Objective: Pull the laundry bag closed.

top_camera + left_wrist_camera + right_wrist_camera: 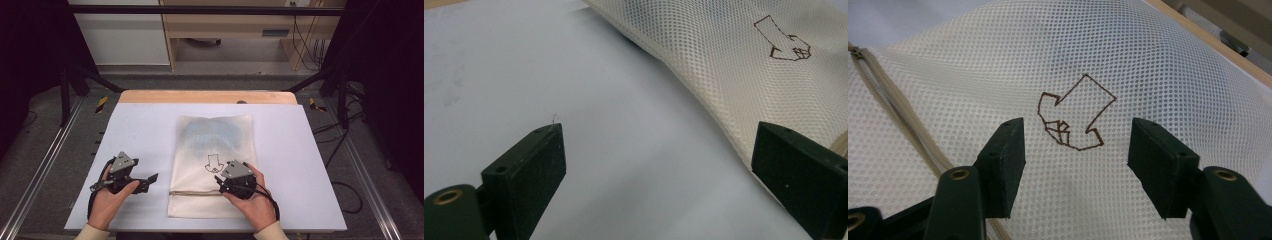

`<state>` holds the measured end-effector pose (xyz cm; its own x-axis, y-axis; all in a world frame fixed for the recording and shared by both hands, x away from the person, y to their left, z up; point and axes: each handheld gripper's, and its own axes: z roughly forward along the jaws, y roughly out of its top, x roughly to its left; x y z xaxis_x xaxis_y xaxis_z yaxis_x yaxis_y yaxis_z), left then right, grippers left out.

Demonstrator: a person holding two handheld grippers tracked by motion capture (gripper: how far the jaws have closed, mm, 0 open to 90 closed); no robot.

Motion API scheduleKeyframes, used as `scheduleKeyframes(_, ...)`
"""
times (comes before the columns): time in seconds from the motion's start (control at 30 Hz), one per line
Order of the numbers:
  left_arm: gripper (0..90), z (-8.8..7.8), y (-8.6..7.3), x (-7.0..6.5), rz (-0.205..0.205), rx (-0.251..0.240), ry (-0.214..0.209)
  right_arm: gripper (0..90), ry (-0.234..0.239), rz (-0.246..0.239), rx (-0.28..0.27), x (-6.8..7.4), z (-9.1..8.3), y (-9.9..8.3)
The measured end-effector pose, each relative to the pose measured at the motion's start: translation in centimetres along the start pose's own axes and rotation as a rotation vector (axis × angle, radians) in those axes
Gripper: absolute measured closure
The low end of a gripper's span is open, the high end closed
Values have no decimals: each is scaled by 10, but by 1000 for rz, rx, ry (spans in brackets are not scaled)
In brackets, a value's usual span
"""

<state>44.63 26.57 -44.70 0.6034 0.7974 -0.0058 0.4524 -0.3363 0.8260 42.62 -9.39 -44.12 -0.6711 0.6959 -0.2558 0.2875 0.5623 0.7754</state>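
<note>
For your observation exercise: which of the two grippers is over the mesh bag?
The right gripper, jaws open above the mesh bag; the left gripper is over bare table.

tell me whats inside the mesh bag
Something bluish shows faintly through the mesh bag in its far half; what it is cannot be told. The zip looks closed.

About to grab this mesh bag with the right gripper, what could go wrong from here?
1. The right gripper hovers open over flat mesh on the mesh laundry bag; its pads may slip instead of pinching.
2. The zipper lies off to one side, so closing here would likely miss it.
3. The left gripper, open beside the bag, pins nothing; the bag may slide.
</note>
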Motion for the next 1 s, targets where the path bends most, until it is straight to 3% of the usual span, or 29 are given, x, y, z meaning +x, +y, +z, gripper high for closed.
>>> scheduleKeyframes(0.23, 74, 2, -2, 7, -25, -1, 24, 477, 41, -31, 0, 8, -3, 8)
scheduleKeyframes(0.5, 79, 3, -2, 8, -22, 5, 37, 578, 151, -128, 45, 31, -1, 23)
scheduleKeyframes(0.6, 82, 4, -2, 9, -25, 7, 43, 610, 210, -196, 51, 49, 2, 34)
scheduleKeyframes(0.73, 88, 4, -3, 10, -27, 16, 51, 657, 262, -250, 71, 65, 8, 44)
scheduleKeyframes(0.87, 91, 4, -4, 11, -30, 21, 56, 673, 289, -308, 98, 79, 13, 52)
scheduleKeyframes(1.0, 93, 4, -4, 12, -31, 30, 61, 679, 300, -330, 102, 89, 19, 58)
